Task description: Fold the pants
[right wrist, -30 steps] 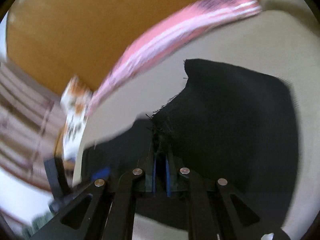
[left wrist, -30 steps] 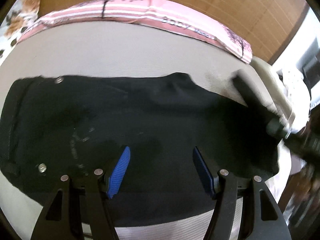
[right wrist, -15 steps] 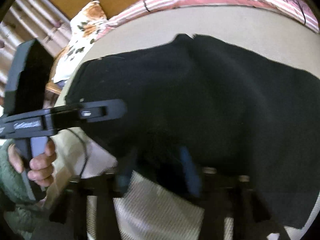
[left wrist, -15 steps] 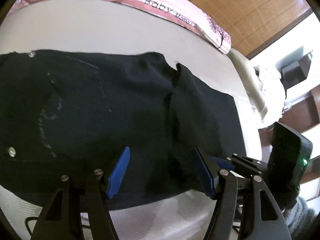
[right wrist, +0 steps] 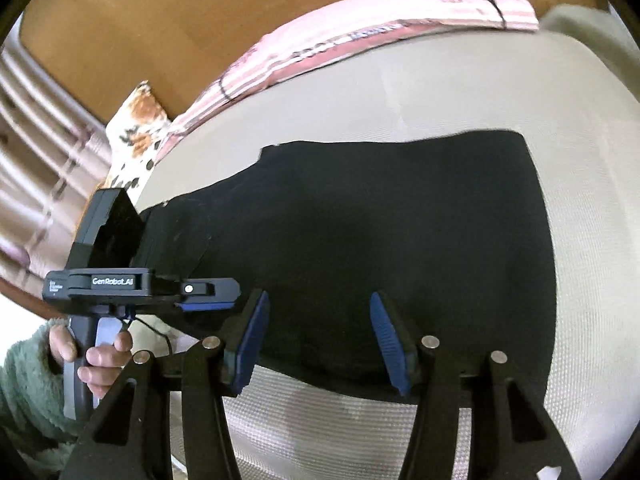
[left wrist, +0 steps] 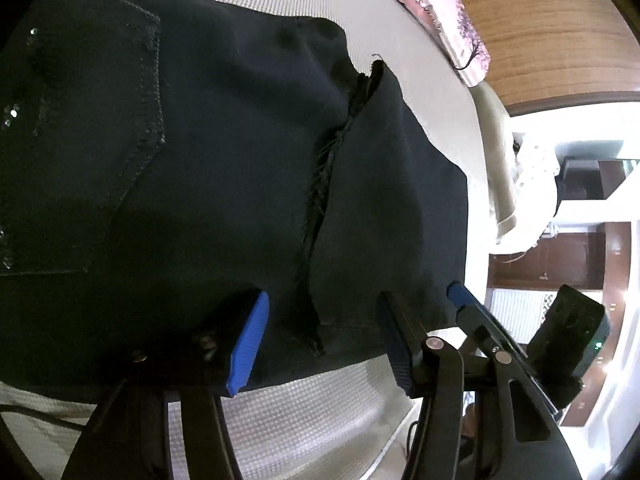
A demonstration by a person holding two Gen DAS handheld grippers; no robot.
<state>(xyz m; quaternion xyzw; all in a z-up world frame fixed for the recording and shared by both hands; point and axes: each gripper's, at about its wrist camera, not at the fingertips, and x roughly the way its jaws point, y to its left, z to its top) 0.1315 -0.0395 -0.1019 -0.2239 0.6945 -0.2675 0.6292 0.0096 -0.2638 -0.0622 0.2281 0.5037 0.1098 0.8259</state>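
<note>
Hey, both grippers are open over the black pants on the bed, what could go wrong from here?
1. The left hand-held gripper straddles the frayed raw edge where one layer overlaps; closing there may catch only the top layer, leaving the fold uneven.
2. The right hand-held gripper hovers at the near edge of the pants; a shallow pinch could slip off.
3. The grippers sit close together and could collide.

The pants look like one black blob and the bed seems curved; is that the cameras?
Left wrist view: sharp, pants show stitching, bright glare at right. Right wrist view: pants featureless black, pink blanket slightly soft. Both: fisheye bends the mattress.
</note>
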